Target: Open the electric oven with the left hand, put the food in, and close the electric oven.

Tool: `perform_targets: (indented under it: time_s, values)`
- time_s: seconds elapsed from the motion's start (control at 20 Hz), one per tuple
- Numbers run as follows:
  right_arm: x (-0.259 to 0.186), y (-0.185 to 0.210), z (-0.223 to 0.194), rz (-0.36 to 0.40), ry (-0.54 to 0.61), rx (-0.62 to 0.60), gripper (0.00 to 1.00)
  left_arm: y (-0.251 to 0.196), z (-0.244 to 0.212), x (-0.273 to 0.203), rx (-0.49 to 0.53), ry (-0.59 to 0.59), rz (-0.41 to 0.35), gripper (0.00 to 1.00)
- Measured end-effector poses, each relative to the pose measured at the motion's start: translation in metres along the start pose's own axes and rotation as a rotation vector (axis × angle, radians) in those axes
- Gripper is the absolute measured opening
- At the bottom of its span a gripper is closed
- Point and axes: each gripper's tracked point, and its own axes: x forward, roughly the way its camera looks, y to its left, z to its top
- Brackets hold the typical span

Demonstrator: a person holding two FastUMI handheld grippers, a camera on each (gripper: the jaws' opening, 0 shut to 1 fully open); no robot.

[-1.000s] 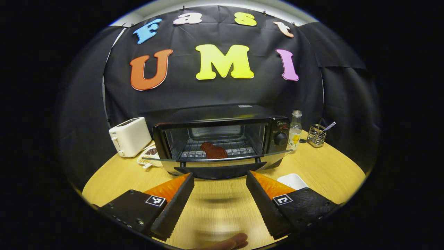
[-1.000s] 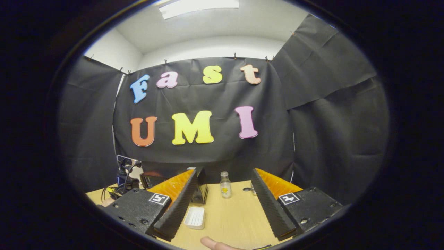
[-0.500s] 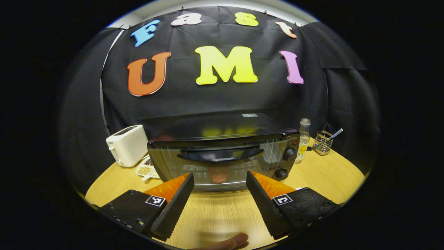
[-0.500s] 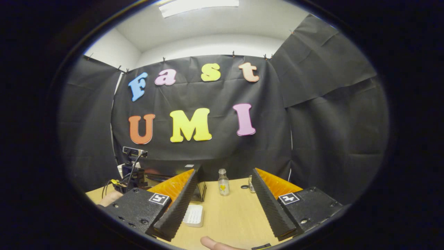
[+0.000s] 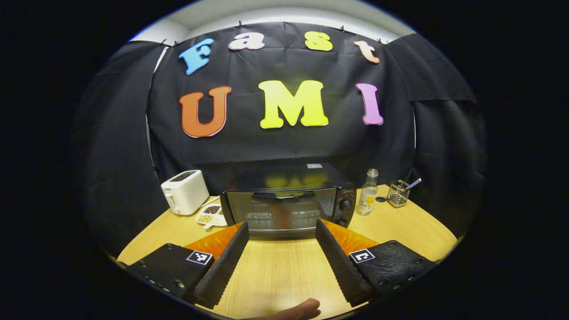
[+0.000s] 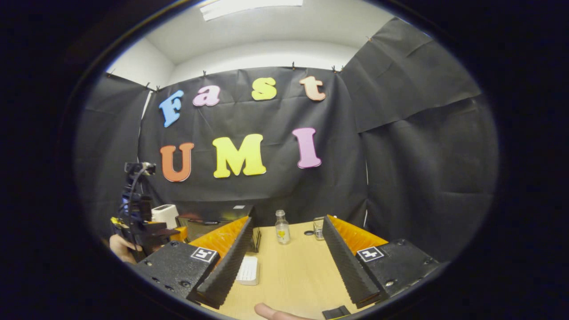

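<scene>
We see the left hand-held gripper (image 5: 280, 253) spread wide and empty over the bare tabletop (image 5: 275, 271), in front of the electric oven (image 5: 286, 206). The oven door stands closed, with the food (image 5: 281, 215) a blur behind its glass. The right hand-held gripper (image 6: 284, 253) is likewise released, off to the oven's right. We judge the task essentially finished.

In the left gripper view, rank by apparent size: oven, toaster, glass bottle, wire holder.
1. Oven
2. Toaster
3. Glass bottle and wire holder: look alike in size, unranked.
</scene>
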Motion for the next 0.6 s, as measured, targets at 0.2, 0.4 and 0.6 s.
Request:
perform_targets:
  time_s: [0.2,0.4,0.6]
  values:
    - [-0.013,0.02,0.01,0.051,-0.012,-0.008,0.99,0.01,0.047,-0.067,0.004,-0.109,0.027,0.96]
    - [-0.022,0.029,0.015,0.057,-0.035,-0.027,0.96,0.021,0.081,-0.133,-0.021,-0.223,0.072,0.96]
    - [-0.035,0.042,0.018,0.096,-0.035,-0.013,0.99,0.021,0.096,-0.187,-0.038,-0.341,0.05,0.96]
